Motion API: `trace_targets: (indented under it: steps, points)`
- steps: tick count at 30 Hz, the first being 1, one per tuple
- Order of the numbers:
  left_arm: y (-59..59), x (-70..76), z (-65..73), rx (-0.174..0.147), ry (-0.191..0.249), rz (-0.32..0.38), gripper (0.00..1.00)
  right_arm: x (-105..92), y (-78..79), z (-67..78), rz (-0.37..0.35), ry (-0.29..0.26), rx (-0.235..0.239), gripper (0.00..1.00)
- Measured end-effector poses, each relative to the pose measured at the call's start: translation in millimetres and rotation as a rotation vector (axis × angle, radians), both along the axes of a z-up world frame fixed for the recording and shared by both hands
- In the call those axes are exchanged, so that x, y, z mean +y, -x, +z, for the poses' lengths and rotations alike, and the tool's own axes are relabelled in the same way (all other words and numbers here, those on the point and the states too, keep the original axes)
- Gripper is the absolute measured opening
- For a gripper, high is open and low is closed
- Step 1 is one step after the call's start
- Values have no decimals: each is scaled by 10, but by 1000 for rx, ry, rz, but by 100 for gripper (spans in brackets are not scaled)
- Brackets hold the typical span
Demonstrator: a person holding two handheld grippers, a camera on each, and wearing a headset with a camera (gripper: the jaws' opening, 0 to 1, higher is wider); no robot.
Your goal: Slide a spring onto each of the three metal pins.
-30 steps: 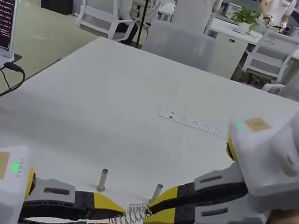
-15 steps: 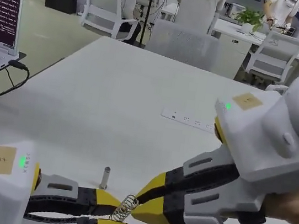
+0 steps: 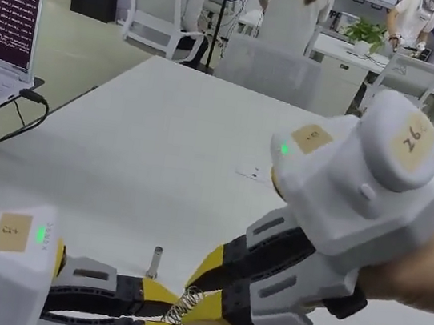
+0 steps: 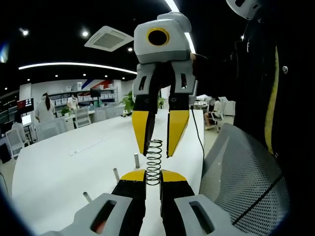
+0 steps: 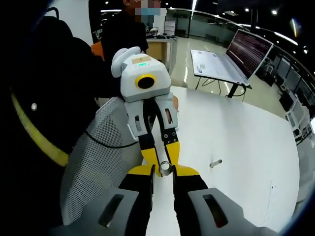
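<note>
A small steel spring [image 3: 180, 308] is held between the two grippers' yellow tips, just above the white table [image 3: 139, 143]. My left gripper [image 4: 152, 176] is shut on the spring's [image 4: 154, 162] near end. My right gripper [image 3: 199, 299] comes in from the right, and its jaws close around the spring's other end [image 5: 166, 168]. One upright metal pin [image 3: 155, 261] stands just behind the tips. In the left gripper view, three pins [image 4: 137, 161] [image 4: 116, 174] [image 4: 86, 197] stand in a row on the table, all bare. A pin [image 5: 215, 162] also shows in the right gripper view.
A white power strip [image 3: 249, 173] lies on the table beyond the right gripper. A laptop [image 3: 5, 28] sits on a stand at the far left. Office chairs [image 3: 159, 10] and people are behind the table. A mesh chair [image 4: 246, 182] stands close to the table's near edge.
My right gripper has moved left and closer to the left gripper, so the spring between the tips looks shorter. The pin that stood by the right gripper's tips is now hidden behind it.
</note>
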State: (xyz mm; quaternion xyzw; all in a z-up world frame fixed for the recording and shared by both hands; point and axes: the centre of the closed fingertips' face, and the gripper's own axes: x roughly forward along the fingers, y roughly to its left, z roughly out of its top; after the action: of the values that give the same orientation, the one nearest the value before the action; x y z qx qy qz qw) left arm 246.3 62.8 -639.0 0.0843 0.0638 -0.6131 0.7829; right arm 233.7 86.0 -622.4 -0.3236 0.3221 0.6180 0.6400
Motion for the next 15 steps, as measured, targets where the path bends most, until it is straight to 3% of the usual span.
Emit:
trace_targets:
  steps: [8,15]
  points:
    - [-13,3,17,7,9,1,2,55,-19,-91,55,64,0,11]
    - [-10,4,13,12,8,-1,2,61,-27,-112,68,84,-2,9]
